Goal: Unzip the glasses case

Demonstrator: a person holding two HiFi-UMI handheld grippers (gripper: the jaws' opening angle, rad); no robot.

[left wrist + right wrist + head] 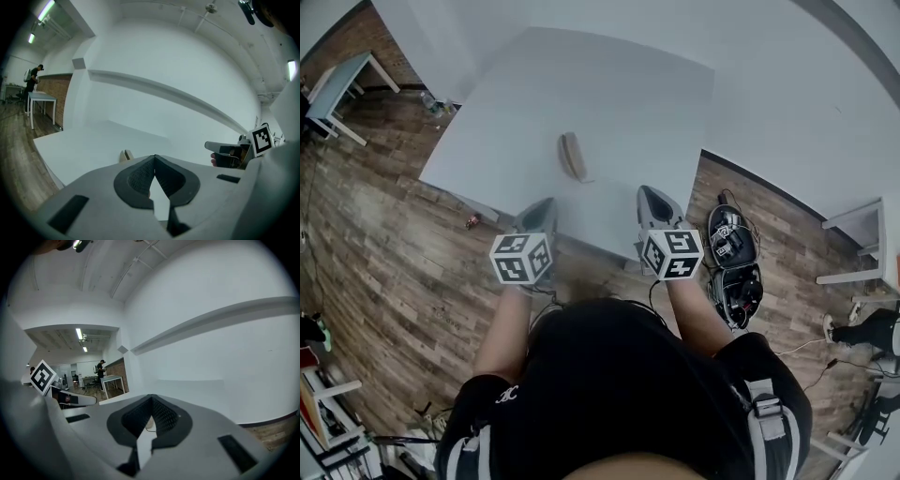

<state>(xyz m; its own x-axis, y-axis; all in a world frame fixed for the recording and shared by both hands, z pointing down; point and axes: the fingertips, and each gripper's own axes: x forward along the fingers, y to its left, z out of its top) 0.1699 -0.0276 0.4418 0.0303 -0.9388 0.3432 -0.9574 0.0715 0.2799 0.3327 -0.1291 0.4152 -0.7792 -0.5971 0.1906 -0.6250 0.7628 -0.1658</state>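
A tan glasses case (572,156) lies on the white table (619,103), a little beyond both grippers. My left gripper (542,208) hovers at the table's near edge, shut with nothing in it. My right gripper (654,199) is beside it to the right, also shut and empty. In the left gripper view the case (125,155) peeks out just above the closed jaws, with the right gripper (224,148) at the right. In the right gripper view a sliver of the case (149,423) shows between the jaw tips, and the left gripper (70,398) is at the left.
An open black case with gear (733,262) lies on the wooden floor to the right of the table. Another white table (337,89) stands at the far left. A person (100,369) stands far off by a table in the background.
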